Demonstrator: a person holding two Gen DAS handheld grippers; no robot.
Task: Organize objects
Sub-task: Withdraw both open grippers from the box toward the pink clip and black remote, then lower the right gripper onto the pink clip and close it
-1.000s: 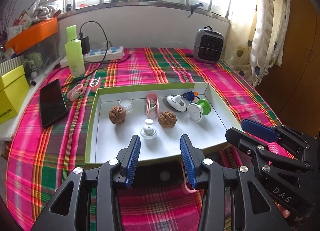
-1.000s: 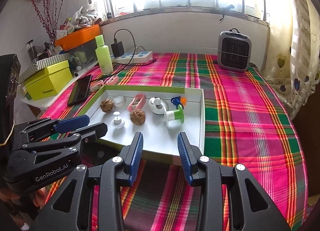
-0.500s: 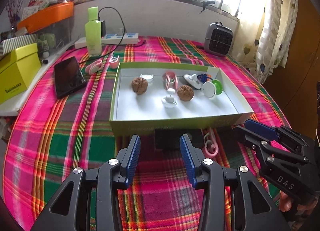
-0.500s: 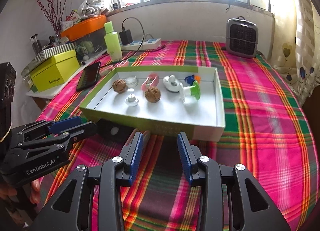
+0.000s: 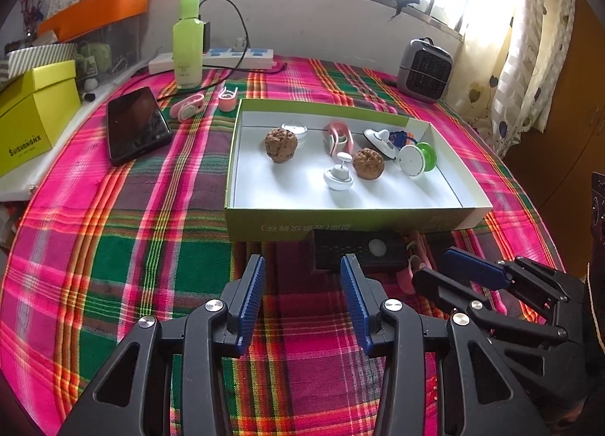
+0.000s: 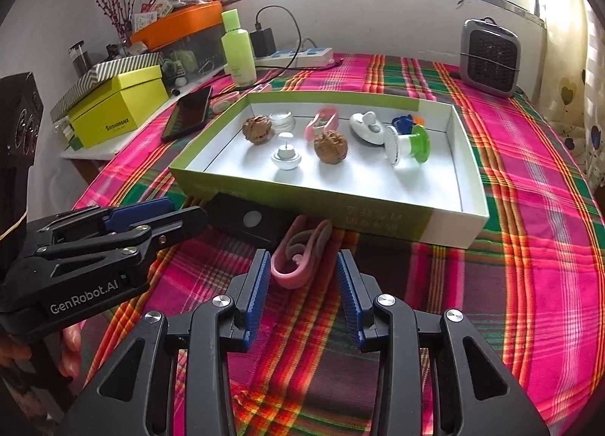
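A green-and-white box (image 5: 340, 226) (image 6: 378, 218) sits on the plaid tablecloth and holds two walnuts (image 5: 280, 145) (image 6: 331, 145), a pink clip (image 6: 321, 120), white tops (image 5: 338, 177) and a green-and-white spool (image 6: 406, 143). In front of it lie a black block (image 5: 355, 250) (image 6: 245, 222) and a pink clip (image 6: 300, 256). My left gripper (image 5: 302, 296) is open and empty, just short of the block. My right gripper (image 6: 302, 284) is open and empty, its fingertips either side of the pink clip's near end.
A black phone (image 5: 136, 129), two pink clips (image 5: 188, 107), a green bottle (image 5: 188, 46), a power strip (image 5: 219, 58), a yellow box (image 5: 34, 110) and a small grey heater (image 5: 425, 75) stand around the box. The table edge runs along the left.
Both grippers have drawn back from over the box and dropped lower. The black block and the pink clip in front of the box have come into view.
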